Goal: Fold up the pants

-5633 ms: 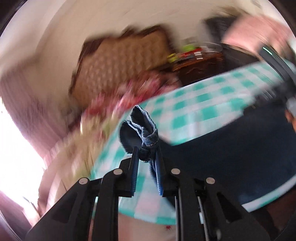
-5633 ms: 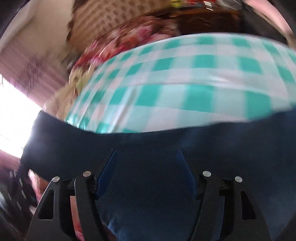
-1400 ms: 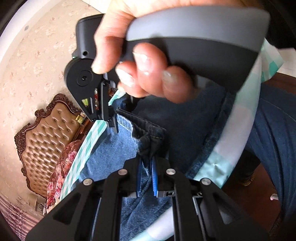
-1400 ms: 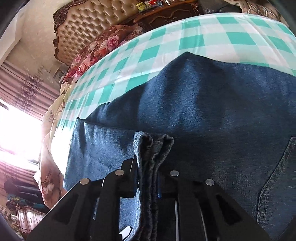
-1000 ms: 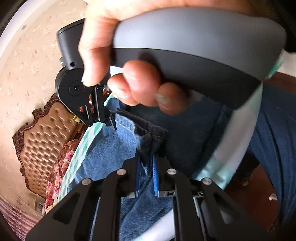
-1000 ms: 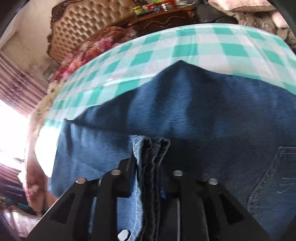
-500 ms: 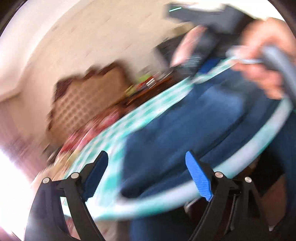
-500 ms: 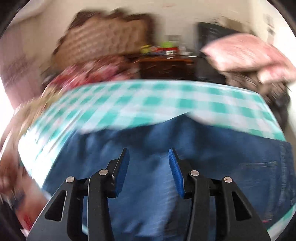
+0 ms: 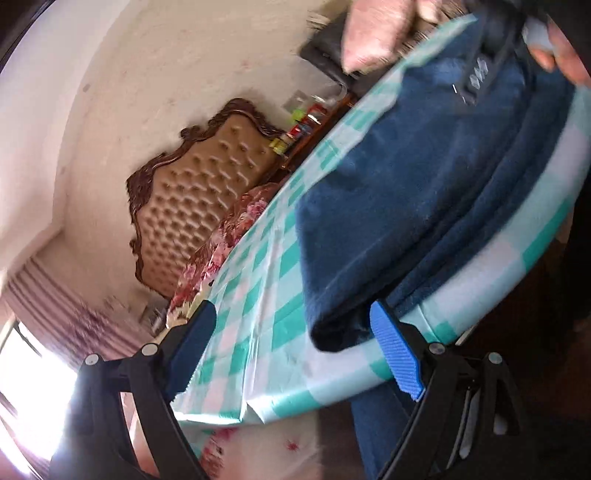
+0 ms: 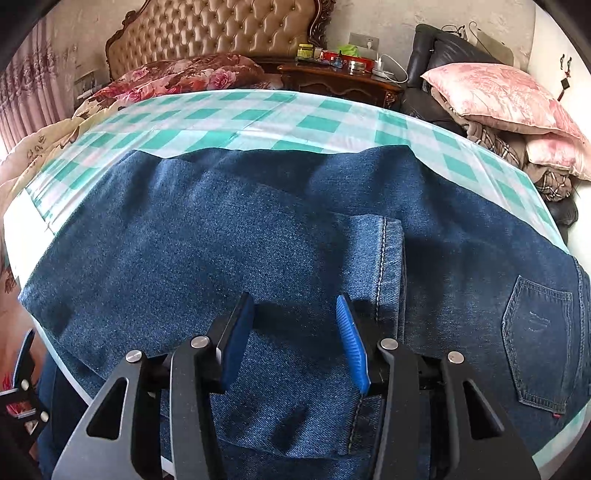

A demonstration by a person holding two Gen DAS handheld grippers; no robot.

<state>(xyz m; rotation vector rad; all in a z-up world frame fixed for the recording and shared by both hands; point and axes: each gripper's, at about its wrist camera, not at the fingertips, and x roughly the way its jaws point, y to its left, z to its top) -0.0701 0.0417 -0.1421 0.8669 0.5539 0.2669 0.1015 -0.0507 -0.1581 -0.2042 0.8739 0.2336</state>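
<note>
The blue jeans (image 10: 229, 236) lie folded on the green-and-white checked tablecloth (image 10: 236, 118), the leg hem (image 10: 388, 258) laid over the seat, a back pocket (image 10: 535, 339) at the right. My right gripper (image 10: 295, 325) is open and empty just above the folded leg. In the left wrist view the jeans (image 9: 406, 192) lie on the tablecloth (image 9: 258, 295). My left gripper (image 9: 295, 332) is open and empty at the table's near-left corner, beside the fold's edge. The right-hand gripper body (image 9: 491, 62) and hand show at the top right.
A tufted headboard (image 10: 229, 29), floral bedding (image 10: 177, 74) and a wooden nightstand with jars (image 10: 340, 77) stand behind the table. Pink pillows (image 10: 498, 96) are piled at the right. A bright window (image 9: 29, 387) lies left.
Both grippers let go of the jeans' hem and opened. The folded leg now lies flat on the seat. Both grippers drew back from the cloth, the left one to the table's corner.
</note>
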